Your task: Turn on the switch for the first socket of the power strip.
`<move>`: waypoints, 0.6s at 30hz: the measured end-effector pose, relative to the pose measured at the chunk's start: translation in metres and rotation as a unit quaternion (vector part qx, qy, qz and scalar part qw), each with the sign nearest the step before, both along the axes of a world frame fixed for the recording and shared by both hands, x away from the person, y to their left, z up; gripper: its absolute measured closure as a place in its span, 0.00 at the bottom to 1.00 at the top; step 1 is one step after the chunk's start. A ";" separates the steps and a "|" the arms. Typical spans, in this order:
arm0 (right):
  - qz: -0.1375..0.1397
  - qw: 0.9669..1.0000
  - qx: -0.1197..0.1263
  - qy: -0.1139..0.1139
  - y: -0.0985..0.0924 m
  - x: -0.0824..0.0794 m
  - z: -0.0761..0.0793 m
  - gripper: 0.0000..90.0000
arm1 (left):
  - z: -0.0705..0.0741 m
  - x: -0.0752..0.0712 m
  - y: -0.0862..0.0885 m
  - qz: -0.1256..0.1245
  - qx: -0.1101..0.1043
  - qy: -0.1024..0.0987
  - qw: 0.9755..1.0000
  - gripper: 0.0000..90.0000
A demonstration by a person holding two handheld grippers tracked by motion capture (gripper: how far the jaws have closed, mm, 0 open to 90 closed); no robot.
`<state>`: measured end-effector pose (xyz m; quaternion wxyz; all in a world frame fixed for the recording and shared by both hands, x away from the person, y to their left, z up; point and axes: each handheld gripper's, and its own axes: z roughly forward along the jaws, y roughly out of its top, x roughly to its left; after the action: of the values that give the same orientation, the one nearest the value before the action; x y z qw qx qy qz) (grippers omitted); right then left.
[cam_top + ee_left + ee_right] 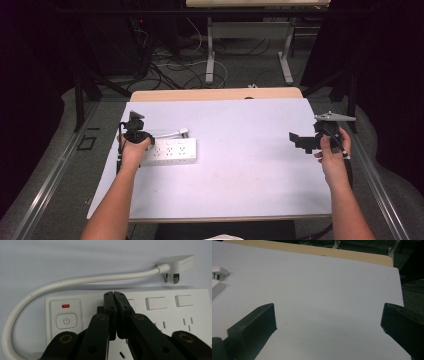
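Table with white top surface, wooden far edge visible; floor beyond carries a tangle of cables and the legs of a second table. Nothing stands between the two grippers on the white surface; no containers on it. White power strip lies flat at the left side of the table, long axis running left-right. Its short white cord loops out from the switch end and curves back along the far side of the strip, ending in a flat white plug that lies on the table just beyond the strip, prongs showing. In the left gripper view the strip shows a power button with a small red indicator above it, a row of rectangular switches and socket holes. Left gripper is over the strip near the switch end, jaws pressed together with nothing between them; whether the tips touch the strip I cannot tell. Right gripper is held over the right side of the table, well apart from the strip, jaws spread wide over bare surface.
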<state>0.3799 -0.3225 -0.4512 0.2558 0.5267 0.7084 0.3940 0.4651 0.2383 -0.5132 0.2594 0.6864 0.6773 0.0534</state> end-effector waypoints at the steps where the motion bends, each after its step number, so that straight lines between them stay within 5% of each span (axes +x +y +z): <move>1: 0.000 1.000 0.000 0.000 0.000 0.000 0.000 0.00 | 0.000 0.000 0.000 0.000 0.000 0.000 1.000 0.99; 18: -0.002 1.000 0.000 0.000 0.002 0.000 -0.001 0.00 | -0.001 0.001 -0.002 -0.002 0.006 -0.006 1.000 0.98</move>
<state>0.3802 -0.3204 -0.4520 0.2566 0.5278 0.7073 0.3942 0.4658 0.2364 -0.5140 0.2594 0.6889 0.6741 0.0612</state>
